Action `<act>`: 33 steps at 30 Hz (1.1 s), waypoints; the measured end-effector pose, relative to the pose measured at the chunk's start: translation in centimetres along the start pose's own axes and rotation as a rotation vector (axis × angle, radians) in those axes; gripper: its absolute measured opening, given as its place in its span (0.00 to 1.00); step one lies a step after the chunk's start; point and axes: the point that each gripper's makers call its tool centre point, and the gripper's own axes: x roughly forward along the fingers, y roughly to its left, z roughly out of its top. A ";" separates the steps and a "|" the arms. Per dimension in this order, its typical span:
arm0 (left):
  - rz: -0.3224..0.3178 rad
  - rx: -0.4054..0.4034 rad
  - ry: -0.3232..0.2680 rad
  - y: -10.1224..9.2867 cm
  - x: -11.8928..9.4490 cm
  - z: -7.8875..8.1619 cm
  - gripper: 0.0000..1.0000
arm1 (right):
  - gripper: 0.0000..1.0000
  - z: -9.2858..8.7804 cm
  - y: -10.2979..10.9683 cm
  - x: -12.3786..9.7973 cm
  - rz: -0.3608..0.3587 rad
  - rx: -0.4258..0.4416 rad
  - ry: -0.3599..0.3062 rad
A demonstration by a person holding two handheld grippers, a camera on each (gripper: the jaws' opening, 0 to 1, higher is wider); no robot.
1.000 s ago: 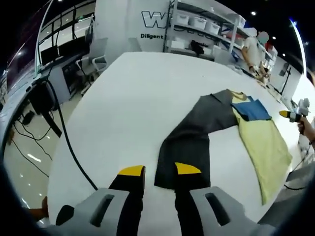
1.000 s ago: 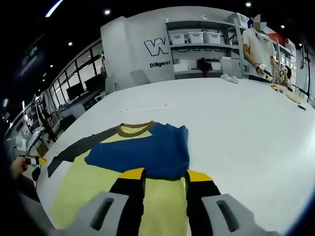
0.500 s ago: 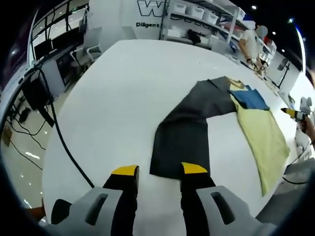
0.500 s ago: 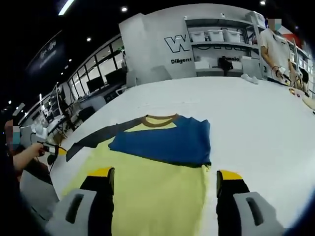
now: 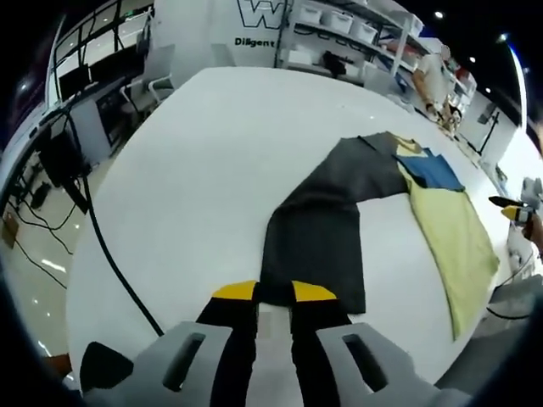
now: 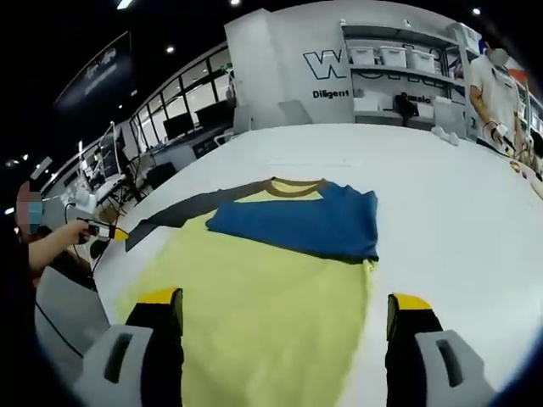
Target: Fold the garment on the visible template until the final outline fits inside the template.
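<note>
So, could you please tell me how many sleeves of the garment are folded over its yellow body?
1: the blue sleeve lies across the chest below the brown collar; the dark grey sleeve stretches out flat on the white table.

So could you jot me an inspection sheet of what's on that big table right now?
Surface: white table, broad and bare around the shirt.
Job's things: long-sleeved shirt, yellow body, blue sleeve folded across the chest, dark grey sleeve stretched out; no template outline can be made out.
Clutter: nothing seen.
Grippers: left gripper nearly closed at the grey cuff; right gripper wide open over the hem.
Cables: black cable beside the table.
Surroundings: shelves with bins, a person.
</note>
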 end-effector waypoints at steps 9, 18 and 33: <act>0.044 -0.039 -0.057 0.7 -0.1 1.1 0.01 | 0.96 0.0 -0.2 -0.2 -0.021 -0.012 -0.003; 0.127 0.273 -0.336 -0.5 -3.5 7.9 0.01 | 0.94 -0.4 0.0 -0.1 -0.024 -0.020 0.014; -0.229 0.559 -0.194 -12.3 -0.9 3.4 0.02 | 0.93 -0.4 0.6 0.0 -0.008 -0.035 0.022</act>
